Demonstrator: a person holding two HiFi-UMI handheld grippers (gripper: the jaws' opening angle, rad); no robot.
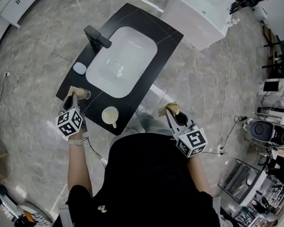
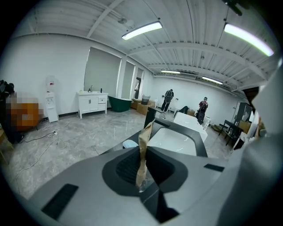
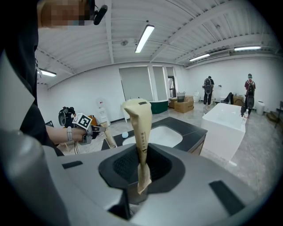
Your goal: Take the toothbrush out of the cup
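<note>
At the near left corner of a black rectangular stone countertop (image 1: 151,43), the left gripper (image 1: 76,90) is held with its beige-taped tips just beside a clear glass tumbler (image 1: 85,94). Its jaws are drawn together, and nothing can be made out between the pads. The toothbrush cannot be picked out in any view, so its place is not told. A cream ceramic mug (image 1: 110,116) is set near the counter's front edge, well apart from a pale blue rounded object (image 1: 79,68) lying beside a black angular faucet (image 1: 97,37). A white rounded basin (image 1: 130,54) is sunk into the counter. Off the counter's right, the right gripper (image 1: 172,107) is held over the grey marbled floor (image 1: 37,46), its jaws pressed together on nothing.
</note>
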